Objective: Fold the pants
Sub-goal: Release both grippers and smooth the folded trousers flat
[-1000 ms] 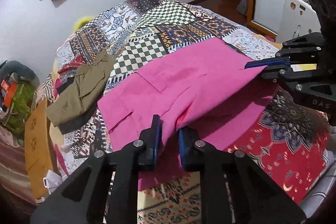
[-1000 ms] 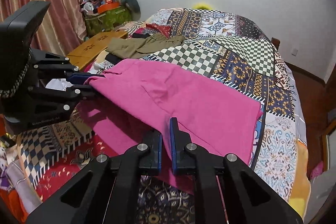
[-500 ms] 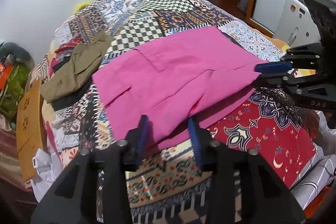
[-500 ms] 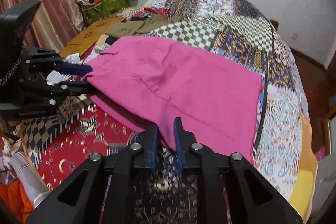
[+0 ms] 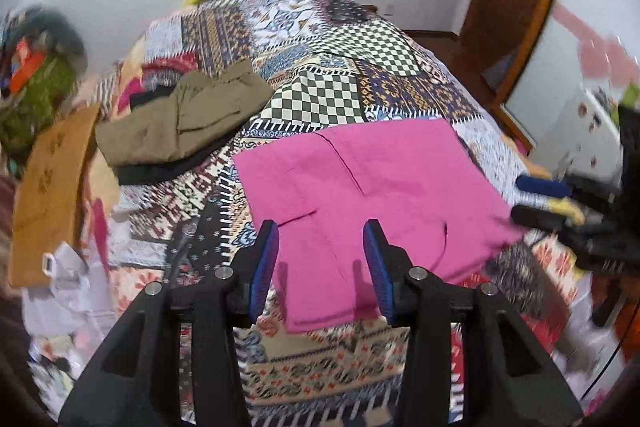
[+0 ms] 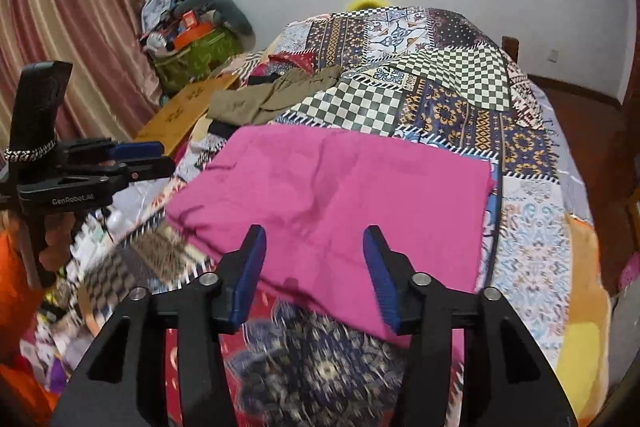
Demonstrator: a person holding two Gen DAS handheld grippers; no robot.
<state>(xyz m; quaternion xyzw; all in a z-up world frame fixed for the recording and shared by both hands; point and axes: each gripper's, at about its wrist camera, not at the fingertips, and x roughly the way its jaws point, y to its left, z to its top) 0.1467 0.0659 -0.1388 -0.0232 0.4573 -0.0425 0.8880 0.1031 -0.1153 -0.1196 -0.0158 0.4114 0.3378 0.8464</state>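
Comparing views: the left wrist camera shows a wooden door frame (image 5: pixel 516 27) and a white cabinet (image 5: pixel 592 131) to the right; the right wrist camera shows striped curtains (image 6: pixel 68 39) and a heap of clutter (image 6: pixel 192 35) by the wall. Both show olive pants (image 5: pixel 180 119) far ahead of the fingers.

Pink pants (image 5: pixel 368 195) lie folded in a flat rectangular slab on the patchwork bedspread (image 5: pixel 352 75); seams and a pocket slit are visible, with mild wrinkles.

Left gripper (image 5: pixel 322 263): jaws wide apart, nothing between them; the pants' near edge lies just ahead and below. Right gripper (image 6: pixel 314 271): jaws equally spread, empty, with the pants' near corner directly ahead. Each gripper appears at the other view's edge, beside the pants; edges are motion-blurred.
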